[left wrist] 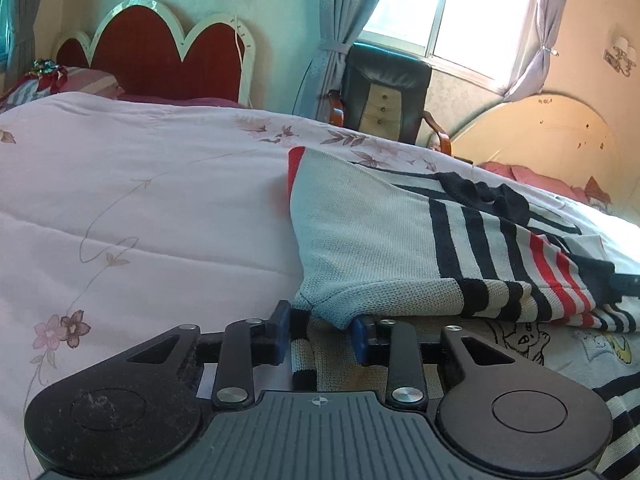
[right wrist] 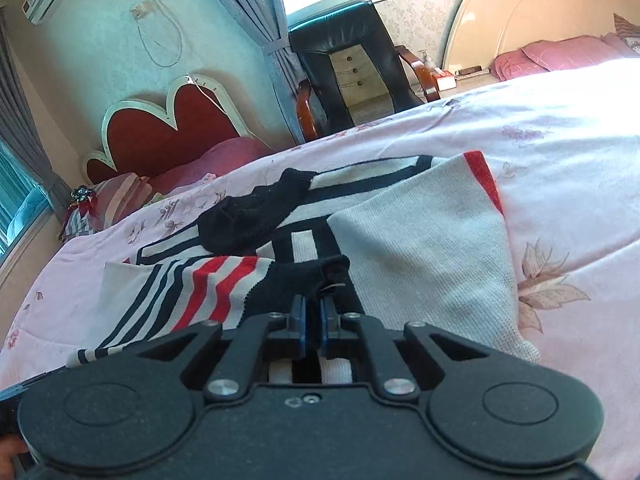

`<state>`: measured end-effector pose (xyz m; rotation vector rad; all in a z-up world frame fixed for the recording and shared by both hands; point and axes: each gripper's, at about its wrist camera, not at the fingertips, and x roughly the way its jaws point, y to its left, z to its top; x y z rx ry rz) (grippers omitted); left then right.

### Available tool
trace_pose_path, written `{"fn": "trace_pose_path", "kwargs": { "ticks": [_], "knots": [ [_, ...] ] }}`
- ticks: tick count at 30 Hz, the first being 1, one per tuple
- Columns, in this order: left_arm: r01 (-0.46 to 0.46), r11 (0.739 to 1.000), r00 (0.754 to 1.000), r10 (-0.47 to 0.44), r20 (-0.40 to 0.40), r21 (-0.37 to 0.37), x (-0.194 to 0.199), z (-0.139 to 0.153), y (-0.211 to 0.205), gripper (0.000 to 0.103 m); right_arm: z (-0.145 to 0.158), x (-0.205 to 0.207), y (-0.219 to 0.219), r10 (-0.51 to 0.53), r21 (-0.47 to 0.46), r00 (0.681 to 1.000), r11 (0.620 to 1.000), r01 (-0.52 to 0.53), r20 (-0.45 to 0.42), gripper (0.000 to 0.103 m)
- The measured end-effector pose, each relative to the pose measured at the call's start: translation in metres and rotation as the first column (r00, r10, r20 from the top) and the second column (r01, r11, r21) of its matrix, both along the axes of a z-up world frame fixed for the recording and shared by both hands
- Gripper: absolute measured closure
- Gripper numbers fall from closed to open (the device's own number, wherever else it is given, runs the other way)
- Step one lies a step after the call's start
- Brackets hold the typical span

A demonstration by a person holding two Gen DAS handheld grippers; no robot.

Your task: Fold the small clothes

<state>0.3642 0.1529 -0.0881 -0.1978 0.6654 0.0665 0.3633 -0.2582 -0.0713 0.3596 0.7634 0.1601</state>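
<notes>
A small knit sweater point(left wrist: 372, 240), grey-white with navy and red stripes and a red hem, lies partly folded on the pink floral bedspread point(left wrist: 140, 208). My left gripper point(left wrist: 320, 328) is open, its blue pads either side of the sweater's near grey corner, which hangs between them. In the right wrist view the sweater point(right wrist: 424, 256) spreads ahead, with a navy cuff point(right wrist: 256, 216) lying on top. My right gripper point(right wrist: 313, 316) is shut on the navy edge of the striped sleeve point(right wrist: 224, 284).
A second garment with cartoon prints point(left wrist: 560, 352) lies under the sweater at right. A black chair point(left wrist: 384, 92) stands beyond the bed by the window. A red headboard point(left wrist: 160, 52) and pillows are at the far left, a cream headboard point(left wrist: 540, 132) at right.
</notes>
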Motion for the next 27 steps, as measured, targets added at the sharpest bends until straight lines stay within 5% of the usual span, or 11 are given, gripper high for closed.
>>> {"fn": "trace_pose_path", "kwargs": {
  "ticks": [7,12,15,21,23,25,27],
  "knots": [
    [-0.010,0.999,1.000,0.011,0.022,-0.032,-0.002,-0.001,0.004,0.075,-0.004,-0.003,-0.010,-0.001,0.065,1.000,0.998,0.002,-0.009,0.098],
    [-0.004,1.000,1.000,0.004,0.000,-0.020,-0.001,-0.004,0.003,0.075,0.013,-0.020,-0.004,0.027,0.020,0.998,0.999,-0.028,0.055,0.098],
    [0.018,1.000,1.000,-0.018,-0.024,-0.005,-0.003,-0.002,0.004,0.074,-0.001,-0.012,-0.001,0.016,-0.035,1.000,0.999,-0.017,-0.018,0.097],
    [0.020,0.999,0.995,-0.017,0.102,-0.030,-0.027,0.032,0.001,0.073,0.012,-0.024,-0.007,0.010,-0.039,0.999,0.999,-0.009,0.031,0.088],
    [0.048,0.999,0.993,-0.047,0.107,-0.015,-0.014,0.037,-0.013,0.068,0.015,-0.022,-0.001,0.042,-0.063,0.998,0.997,-0.039,0.041,0.088],
    [0.086,0.996,0.991,-0.084,0.100,-0.014,0.002,0.036,-0.029,0.036,0.013,-0.016,0.010,0.073,-0.087,0.997,0.994,-0.069,0.037,0.088],
    [0.120,0.993,0.991,-0.121,0.056,0.011,0.014,0.026,-0.043,0.036,0.009,-0.012,0.019,0.098,-0.102,0.995,0.990,-0.094,0.028,0.088]
  ]
}}
